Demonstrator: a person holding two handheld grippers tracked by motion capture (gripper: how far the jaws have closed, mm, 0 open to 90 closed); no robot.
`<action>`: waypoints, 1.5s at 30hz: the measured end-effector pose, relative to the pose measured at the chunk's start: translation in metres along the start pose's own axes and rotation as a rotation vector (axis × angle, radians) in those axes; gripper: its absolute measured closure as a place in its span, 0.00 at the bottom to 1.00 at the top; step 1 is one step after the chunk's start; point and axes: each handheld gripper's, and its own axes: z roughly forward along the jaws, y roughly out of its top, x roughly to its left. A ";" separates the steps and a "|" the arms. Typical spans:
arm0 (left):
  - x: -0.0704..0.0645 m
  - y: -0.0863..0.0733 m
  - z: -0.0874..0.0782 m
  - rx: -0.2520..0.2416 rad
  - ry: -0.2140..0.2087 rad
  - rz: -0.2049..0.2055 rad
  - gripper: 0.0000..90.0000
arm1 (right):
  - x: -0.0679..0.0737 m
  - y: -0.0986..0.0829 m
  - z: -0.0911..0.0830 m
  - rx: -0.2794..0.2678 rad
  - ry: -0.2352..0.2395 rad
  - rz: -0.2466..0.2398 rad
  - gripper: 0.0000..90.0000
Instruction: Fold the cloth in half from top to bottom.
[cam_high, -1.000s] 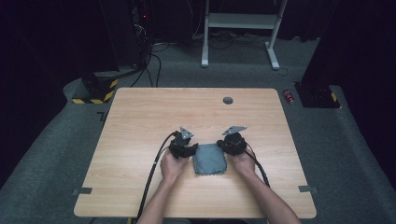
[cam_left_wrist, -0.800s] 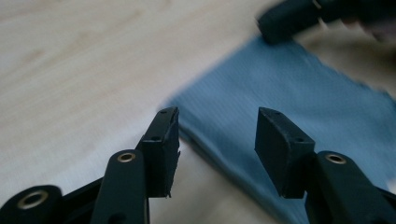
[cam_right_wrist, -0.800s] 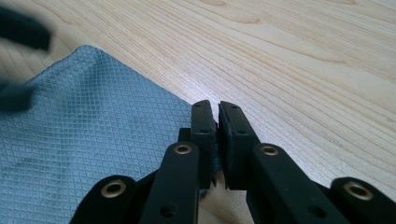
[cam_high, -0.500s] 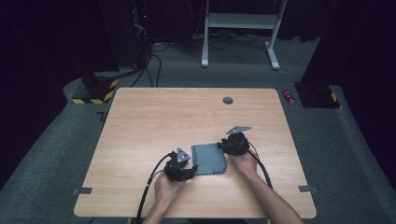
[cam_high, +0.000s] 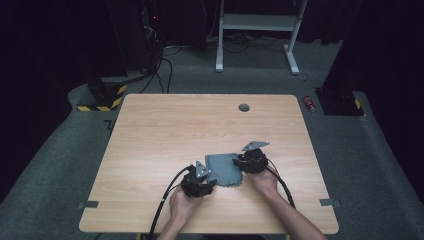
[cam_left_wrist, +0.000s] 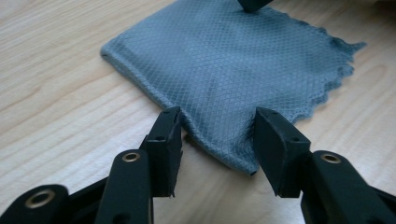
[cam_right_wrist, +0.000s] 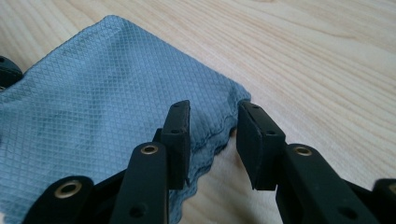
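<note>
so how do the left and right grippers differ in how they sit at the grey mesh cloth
The left gripper has its black jaws spread wide around a folded corner of the grey mesh-patterned cloth; the right gripper has a narrower gap at a scalloped edge. In the high view, the left gripper sits at the cloth's near left corner, the right gripper at its far right side. Both are open, low over the light wooden table.

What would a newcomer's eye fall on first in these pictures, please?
Probably the folded grey cloth, lying flat on the near part of the wooden table. The left gripper stands open astride its near corner, and the right gripper is open over its scalloped edge. A small dark round fitting sits near the far edge.
</note>
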 end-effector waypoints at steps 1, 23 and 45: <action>0.002 0.000 0.000 -0.001 0.001 -0.003 0.59 | 0.000 0.001 0.001 -0.001 -0.003 0.000 0.72; 0.032 -0.007 -0.013 -0.092 -0.029 -0.131 0.53 | -0.002 0.009 -0.004 -0.041 -0.025 0.032 0.69; 0.059 -0.027 -0.039 -0.137 -0.004 -0.200 0.49 | -0.014 -0.024 -0.049 -0.109 -0.046 0.079 0.68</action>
